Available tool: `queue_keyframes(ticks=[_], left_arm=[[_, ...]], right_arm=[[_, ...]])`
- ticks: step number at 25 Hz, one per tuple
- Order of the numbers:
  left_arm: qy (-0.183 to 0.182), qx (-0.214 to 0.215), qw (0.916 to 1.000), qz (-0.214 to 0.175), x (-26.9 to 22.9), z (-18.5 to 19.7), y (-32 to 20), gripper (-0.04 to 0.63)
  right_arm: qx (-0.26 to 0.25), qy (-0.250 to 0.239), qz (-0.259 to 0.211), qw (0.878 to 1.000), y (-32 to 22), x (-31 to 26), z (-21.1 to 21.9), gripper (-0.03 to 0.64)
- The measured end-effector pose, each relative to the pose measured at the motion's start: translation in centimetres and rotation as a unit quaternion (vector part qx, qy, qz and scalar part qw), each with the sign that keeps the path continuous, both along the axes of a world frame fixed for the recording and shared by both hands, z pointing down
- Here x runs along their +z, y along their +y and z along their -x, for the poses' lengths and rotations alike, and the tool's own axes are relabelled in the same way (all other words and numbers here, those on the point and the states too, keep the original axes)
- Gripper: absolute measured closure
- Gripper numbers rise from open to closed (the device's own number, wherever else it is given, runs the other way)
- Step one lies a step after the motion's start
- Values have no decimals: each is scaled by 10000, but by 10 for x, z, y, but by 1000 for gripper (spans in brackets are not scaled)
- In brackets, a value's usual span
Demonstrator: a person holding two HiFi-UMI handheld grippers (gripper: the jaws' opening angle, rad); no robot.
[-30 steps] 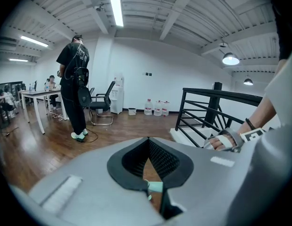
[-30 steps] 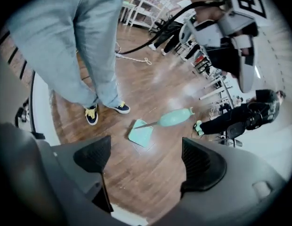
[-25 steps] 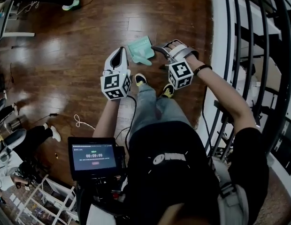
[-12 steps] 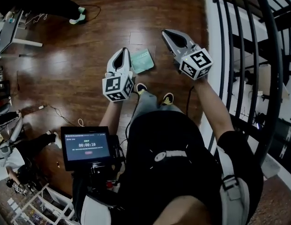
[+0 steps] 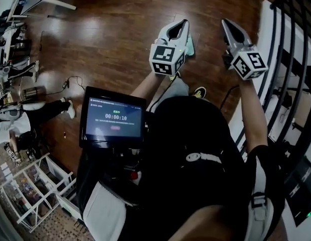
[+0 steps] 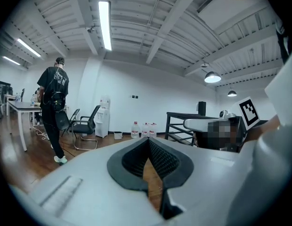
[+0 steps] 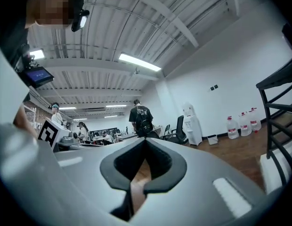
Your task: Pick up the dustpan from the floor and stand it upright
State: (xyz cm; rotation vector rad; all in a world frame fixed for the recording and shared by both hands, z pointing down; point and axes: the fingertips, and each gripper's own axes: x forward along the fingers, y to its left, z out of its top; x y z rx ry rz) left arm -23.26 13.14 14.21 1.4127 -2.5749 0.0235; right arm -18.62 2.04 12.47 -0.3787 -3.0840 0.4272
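Note:
Only a sliver of the teal dustpan [image 5: 189,45] shows on the wooden floor; the rest is hidden behind my left gripper [image 5: 182,22]. Whether it stands or lies I cannot tell. Both grippers are raised well above the floor and point roughly level, away from the person. The left gripper [image 6: 148,139] has its ridged black pads [image 6: 161,158] meeting at the tip, with nothing between them. My right gripper [image 5: 226,22] hangs to the right of the dustpan; in the right gripper view this gripper [image 7: 145,140] is shut and empty. Neither touches the dustpan.
A black stair railing [image 5: 296,29] and a white ledge [image 5: 266,39] run along the right. A monitor [image 5: 114,118] hangs at the person's chest. A cable [image 5: 70,80] and a shelf rack [image 5: 35,195] are at the left. Another person [image 6: 54,102], a chair [image 6: 89,126] and water bottles [image 6: 143,128] stand farther off.
A second ago the right gripper was down at the dustpan's handle; it has come away, risen and rolled over. The left gripper has risen too. The dustpan stays on the floor.

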Motion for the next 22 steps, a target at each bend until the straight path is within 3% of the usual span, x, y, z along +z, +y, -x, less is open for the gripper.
queue_keyframes(ticks=[5,22], left_arm=[[-36,-99,9999,83,-2,6,0,575],[-199,-70,9996,163,-7,12,-6,577]], right_arm=[[-66,57,-240,9997,4,1,12,614],[41,-60,-289,9996,-6,-2,20,614]])
